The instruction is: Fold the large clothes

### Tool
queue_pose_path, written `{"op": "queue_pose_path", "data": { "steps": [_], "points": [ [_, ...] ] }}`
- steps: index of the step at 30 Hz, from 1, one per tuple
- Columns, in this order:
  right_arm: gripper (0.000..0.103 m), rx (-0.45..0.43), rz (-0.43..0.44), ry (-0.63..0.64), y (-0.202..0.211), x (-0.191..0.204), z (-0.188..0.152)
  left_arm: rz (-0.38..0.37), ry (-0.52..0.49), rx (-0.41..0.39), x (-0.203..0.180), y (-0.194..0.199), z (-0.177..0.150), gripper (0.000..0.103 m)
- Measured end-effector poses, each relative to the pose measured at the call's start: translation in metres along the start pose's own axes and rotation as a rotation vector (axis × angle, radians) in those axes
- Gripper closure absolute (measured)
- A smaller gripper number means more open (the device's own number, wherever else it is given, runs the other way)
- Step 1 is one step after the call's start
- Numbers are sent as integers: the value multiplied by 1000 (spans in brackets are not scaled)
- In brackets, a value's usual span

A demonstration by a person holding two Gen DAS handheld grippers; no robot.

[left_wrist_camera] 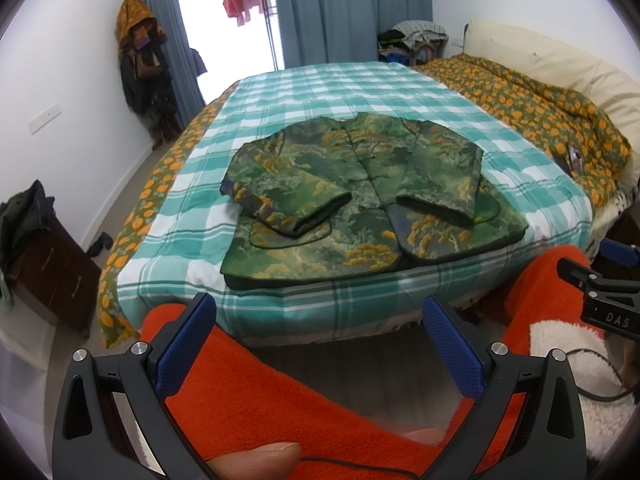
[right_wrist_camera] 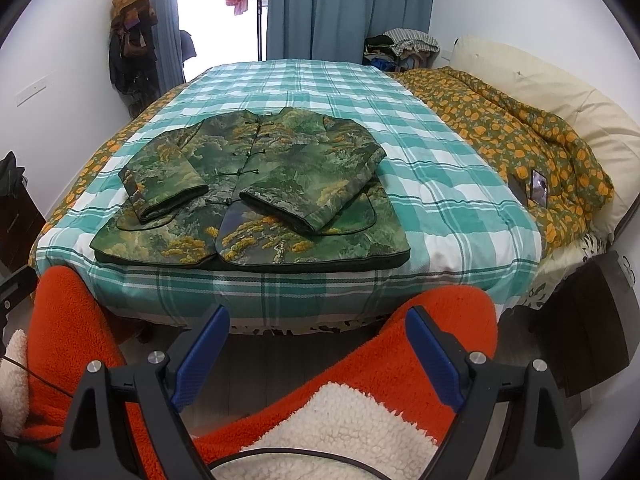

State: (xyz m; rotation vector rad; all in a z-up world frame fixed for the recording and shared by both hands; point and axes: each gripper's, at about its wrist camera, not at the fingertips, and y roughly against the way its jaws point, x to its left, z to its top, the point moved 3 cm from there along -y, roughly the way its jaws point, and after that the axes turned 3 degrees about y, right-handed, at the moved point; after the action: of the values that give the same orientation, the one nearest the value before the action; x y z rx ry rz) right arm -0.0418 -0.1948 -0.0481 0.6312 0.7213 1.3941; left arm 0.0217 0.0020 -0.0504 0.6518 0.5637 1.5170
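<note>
A green jacket with a yellow tree print (left_wrist_camera: 352, 204) lies flat on the bed's teal checked cover (left_wrist_camera: 320, 96), front up, both sleeves folded in across the chest. It also shows in the right wrist view (right_wrist_camera: 264, 188). My left gripper (left_wrist_camera: 320, 324) is open and empty, held back from the bed's near edge, above orange fleece-clad legs (left_wrist_camera: 248, 384). My right gripper (right_wrist_camera: 318, 332) is open and empty too, also short of the bed edge. Part of the right gripper's body (left_wrist_camera: 600, 292) shows at the right of the left wrist view.
An orange-patterned quilt (right_wrist_camera: 520, 120) and a cream pillow (right_wrist_camera: 560, 92) lie along the bed's right side, with a phone (right_wrist_camera: 538, 188) on the quilt. A dark cabinet (left_wrist_camera: 44, 264) stands at the left. Clothes hang in the far left corner (left_wrist_camera: 140, 64). Blue curtains (right_wrist_camera: 340, 8) frame a window.
</note>
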Motion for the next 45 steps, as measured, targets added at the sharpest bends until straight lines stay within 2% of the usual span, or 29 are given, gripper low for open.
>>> {"op": "queue_pose_path", "data": {
  "steps": [7, 18, 23, 25, 28, 31, 32, 34, 39, 42, 45],
  "points": [
    [11, 3, 0, -5, -1, -2, -1, 10, -7, 22, 2, -2, -6, 0],
    [11, 10, 0, -15, -3, -5, -3, -7, 13, 37, 3, -3, 4, 0],
    [11, 14, 8, -30, -5, -11, -1, -59, 39, -14, 14, 0, 14, 0],
    [11, 2, 26, -35, -6, -15, 4, -24, 17, -63, 16, 1, 19, 0],
    [11, -91, 23, 7, -7, -18, 20, 53, -20, -112, 22, -5, 31, 0],
    [11, -266, -44, 119, -12, -16, 46, 50, -28, -69, 30, -25, 41, 0],
    [11, -315, -41, 152, -17, -15, 55, 50, -16, -55, 35, -32, 44, 0],
    [11, -343, 3, 220, -39, -11, 72, 54, 15, -31, 41, -43, 48, 0],
    [9, -185, 90, 399, -127, 9, 95, 56, 64, 5, 49, -63, 47, 0],
    [9, -72, 200, 467, -180, 27, 92, 36, 56, 49, 47, -78, 41, 0],
    [9, -44, 171, 562, -224, 42, 94, 9, 52, 83, 44, -91, 37, 0]
  ]
}}
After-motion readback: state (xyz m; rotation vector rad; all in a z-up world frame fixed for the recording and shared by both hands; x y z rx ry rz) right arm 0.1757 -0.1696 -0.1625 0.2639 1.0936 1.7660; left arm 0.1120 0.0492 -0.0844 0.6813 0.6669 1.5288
